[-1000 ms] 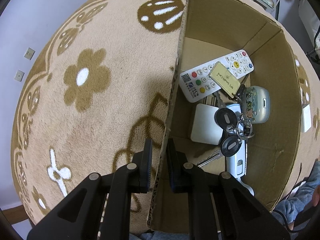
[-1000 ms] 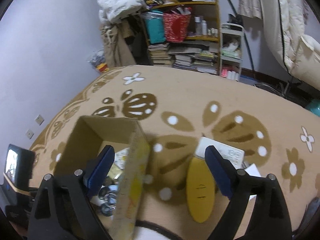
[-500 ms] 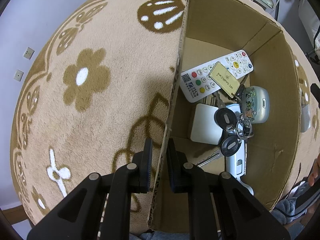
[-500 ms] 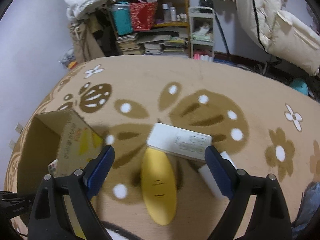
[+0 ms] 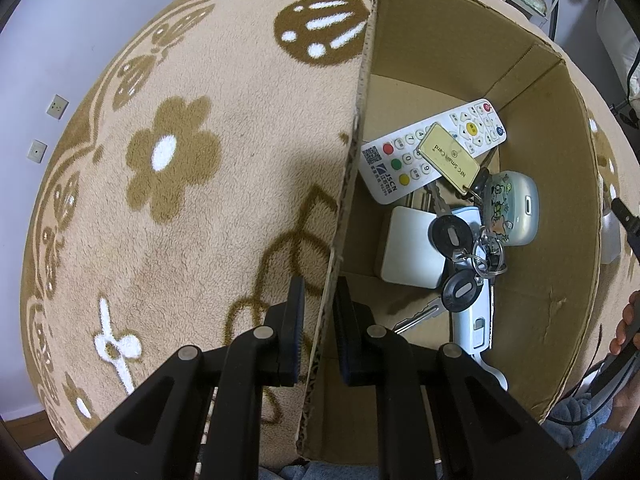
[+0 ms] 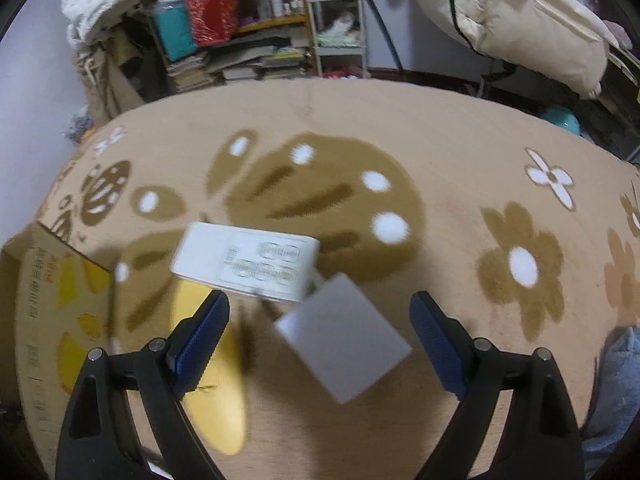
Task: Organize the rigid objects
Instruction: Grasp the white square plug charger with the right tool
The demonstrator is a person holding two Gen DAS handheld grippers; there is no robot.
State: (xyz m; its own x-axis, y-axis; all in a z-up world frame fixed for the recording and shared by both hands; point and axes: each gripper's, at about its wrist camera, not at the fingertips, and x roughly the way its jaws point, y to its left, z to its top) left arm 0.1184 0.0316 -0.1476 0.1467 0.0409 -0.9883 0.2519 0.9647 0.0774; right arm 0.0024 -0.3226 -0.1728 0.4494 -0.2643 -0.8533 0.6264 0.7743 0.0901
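Your left gripper (image 5: 318, 320) pinches the near wall of the cardboard box (image 5: 540, 92), which holds a white remote (image 5: 400, 168), keys (image 5: 460, 280) and small cases. Your right gripper (image 6: 320, 340) hangs spread wide over a grey square block (image 6: 344, 340), beside a white power strip (image 6: 248, 264) and a yellow oval case (image 6: 224, 400). All rest on a tan flowered carpet (image 6: 460, 152); cluttered shelves (image 6: 240, 32) line the far wall.

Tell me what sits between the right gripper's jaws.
In the right wrist view, a white square block lies on the carpet between the right gripper's open jaws, untouched.
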